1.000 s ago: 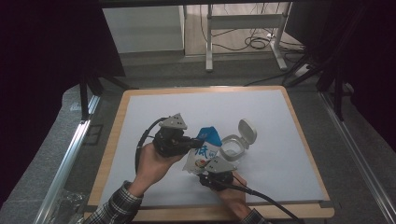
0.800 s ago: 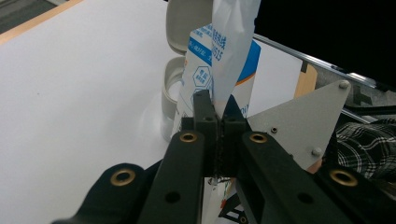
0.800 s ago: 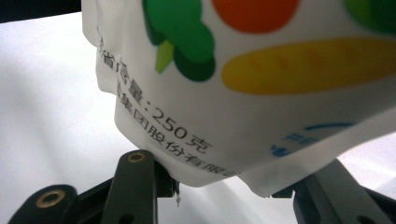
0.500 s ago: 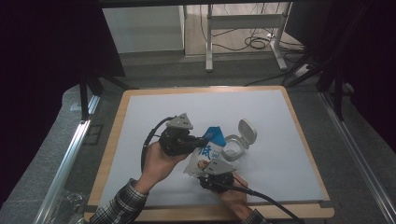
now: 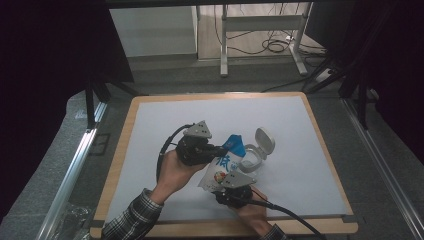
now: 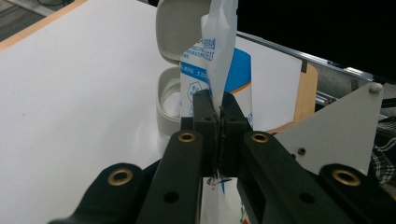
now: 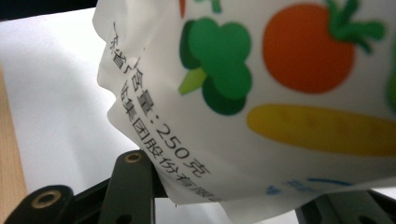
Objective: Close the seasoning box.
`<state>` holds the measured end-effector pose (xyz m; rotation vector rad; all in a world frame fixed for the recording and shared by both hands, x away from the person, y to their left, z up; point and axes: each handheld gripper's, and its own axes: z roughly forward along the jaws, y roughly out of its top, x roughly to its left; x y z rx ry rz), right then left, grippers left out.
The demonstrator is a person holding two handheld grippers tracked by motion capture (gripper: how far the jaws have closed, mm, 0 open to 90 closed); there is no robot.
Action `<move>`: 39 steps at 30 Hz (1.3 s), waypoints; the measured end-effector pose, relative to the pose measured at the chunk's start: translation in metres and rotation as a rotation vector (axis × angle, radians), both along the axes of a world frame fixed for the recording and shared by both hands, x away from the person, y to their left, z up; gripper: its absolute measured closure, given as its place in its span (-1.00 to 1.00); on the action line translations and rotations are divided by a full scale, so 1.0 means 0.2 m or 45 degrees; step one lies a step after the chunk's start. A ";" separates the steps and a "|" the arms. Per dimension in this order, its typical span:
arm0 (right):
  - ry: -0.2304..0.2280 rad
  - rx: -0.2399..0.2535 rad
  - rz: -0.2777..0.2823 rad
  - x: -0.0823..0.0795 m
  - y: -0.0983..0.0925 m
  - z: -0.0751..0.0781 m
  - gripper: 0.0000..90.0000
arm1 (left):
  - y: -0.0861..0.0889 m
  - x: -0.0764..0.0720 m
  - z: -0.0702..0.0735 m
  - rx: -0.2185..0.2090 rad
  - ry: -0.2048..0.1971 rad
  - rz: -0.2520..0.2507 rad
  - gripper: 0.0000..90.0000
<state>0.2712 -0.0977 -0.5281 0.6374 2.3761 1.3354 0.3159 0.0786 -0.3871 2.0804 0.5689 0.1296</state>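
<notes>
White & blue soft plastic bag w/ veggie pics sits in the middle of the white tabletop, a bit near, held up between both tongs. Just to its right stands a small white round plastic tub w/ its flip lid open.

Left tongs are clenched tight on the bag's thin top edge. Right tongs grasp the bag's fat lower part, jaws partway apart w/ the bag between them.

The bag looks soft & floppy, prob. slippery & not too heavy. It bends easy, so best to grab the flat sealed top & hold up the bottom too, or it may sag & spill.

Left gripper view shows the pinch on the top edge & the tub right behind. Right gripper view shows the bag close up: broccoli, tomato, small print. High view shows both hands & the whole tabletop.
</notes>
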 end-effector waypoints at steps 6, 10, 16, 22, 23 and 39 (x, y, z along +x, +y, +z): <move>0.044 0.013 0.010 0.01 -0.02 0.00 0.22 | -0.02 0.03 -0.02 -0.006 -0.009 0.003 0.97; 0.078 0.028 0.024 0.02 -0.03 0.00 0.23 | -0.03 0.04 -0.02 -0.005 -0.010 -0.003 0.97; 0.088 0.051 0.032 0.02 -0.04 0.01 0.23 | -0.06 0.05 -0.01 0.002 -0.020 -0.015 0.97; 0.117 0.093 0.071 0.02 -0.06 0.02 0.24 | -0.09 0.05 -0.01 -0.003 -0.031 -0.035 0.96; 0.122 0.100 0.077 0.02 -0.06 0.02 0.24 | -0.09 0.06 -0.01 -0.005 -0.031 -0.037 0.95; 0.137 0.157 0.042 0.03 -0.09 0.03 0.25 | -0.06 0.07 -0.06 -0.048 -0.007 0.003 0.92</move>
